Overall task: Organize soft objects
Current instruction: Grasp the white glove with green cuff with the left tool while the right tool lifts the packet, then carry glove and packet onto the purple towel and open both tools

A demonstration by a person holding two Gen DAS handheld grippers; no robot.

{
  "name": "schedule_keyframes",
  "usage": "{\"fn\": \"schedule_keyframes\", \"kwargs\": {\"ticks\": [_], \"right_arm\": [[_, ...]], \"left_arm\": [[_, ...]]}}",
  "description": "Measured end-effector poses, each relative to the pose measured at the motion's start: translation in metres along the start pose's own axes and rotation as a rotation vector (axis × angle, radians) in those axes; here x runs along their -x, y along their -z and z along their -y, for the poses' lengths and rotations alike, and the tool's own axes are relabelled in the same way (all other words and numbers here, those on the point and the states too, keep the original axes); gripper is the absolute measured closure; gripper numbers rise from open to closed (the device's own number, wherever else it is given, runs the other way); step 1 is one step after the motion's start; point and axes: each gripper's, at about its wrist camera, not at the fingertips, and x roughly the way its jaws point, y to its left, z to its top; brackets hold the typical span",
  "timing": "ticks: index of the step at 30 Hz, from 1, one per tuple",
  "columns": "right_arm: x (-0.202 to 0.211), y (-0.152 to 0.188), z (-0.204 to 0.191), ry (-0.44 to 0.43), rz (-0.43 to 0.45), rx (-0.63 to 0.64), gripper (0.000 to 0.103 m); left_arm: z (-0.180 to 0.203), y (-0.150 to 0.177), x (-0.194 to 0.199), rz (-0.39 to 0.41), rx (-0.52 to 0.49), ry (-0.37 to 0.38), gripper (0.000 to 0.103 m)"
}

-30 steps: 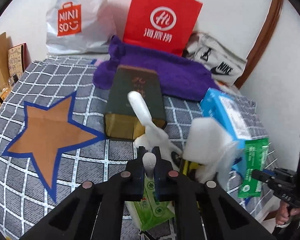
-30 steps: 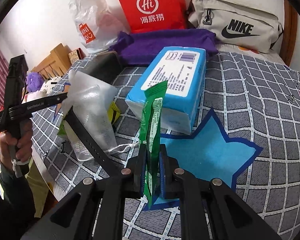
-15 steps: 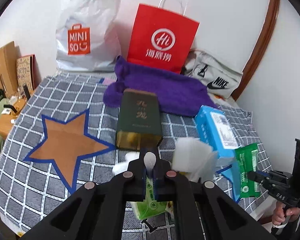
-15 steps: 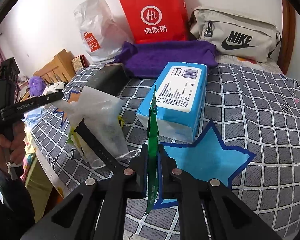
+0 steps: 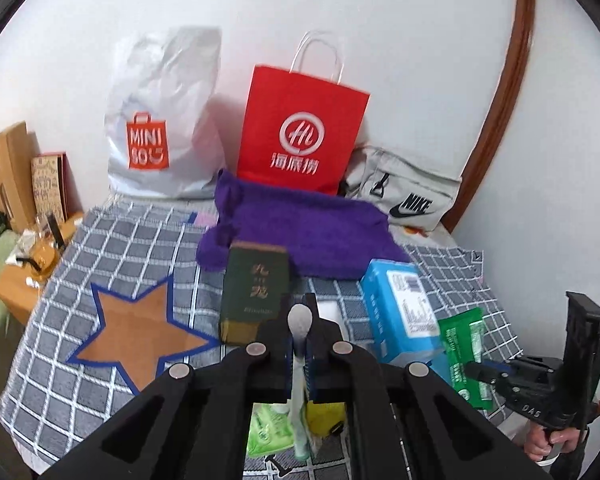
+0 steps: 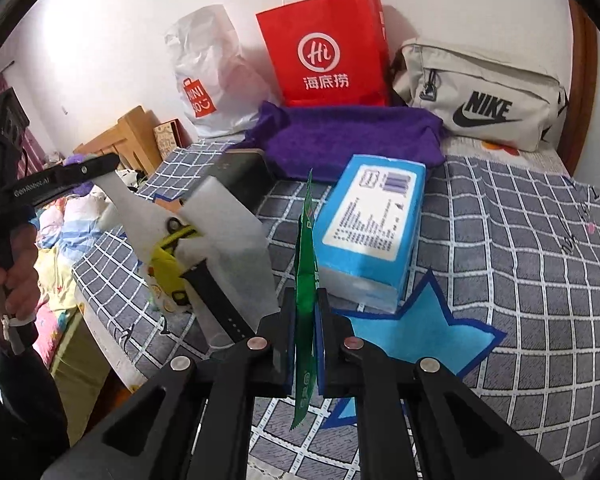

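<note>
Left gripper (image 5: pixel 299 354) clenched on white plastic bag (image 6: pixel 228 240), right gripper (image 6: pixel 304 344) clenched on green packet (image 6: pixel 306 264), both above checked bedspread (image 6: pixel 520 232), blue tissue pack (image 6: pixel 374 228) just beside.

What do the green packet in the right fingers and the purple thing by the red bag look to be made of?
Green packet: thin, glossy plastic film by the look of it; it shines, and its bottom edge is serrated like a sealed wrapper's. Purple cloth: soft, matte, fuzzy fabric, probably a knit or a towel; it slumps and shows no sheen.
</note>
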Motion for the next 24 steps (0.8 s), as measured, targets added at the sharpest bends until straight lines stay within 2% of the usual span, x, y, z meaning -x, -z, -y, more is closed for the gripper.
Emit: {"fn": "schedule_keyframes", "kwargs": {"ticks": [9,24], "right_arm": [[0.001,-0.019,-0.002,0.001,0.013,0.002,0.095],[-0.010,-0.070,0.007,0.027,0.040,0.005,0.095]], "left_arm": [[0.007,-0.026,0.017,0.058,-0.018,-0.014,0.098],[0.007,-0.072,0.006,0.098,-0.042,-0.033,0.098]]}}
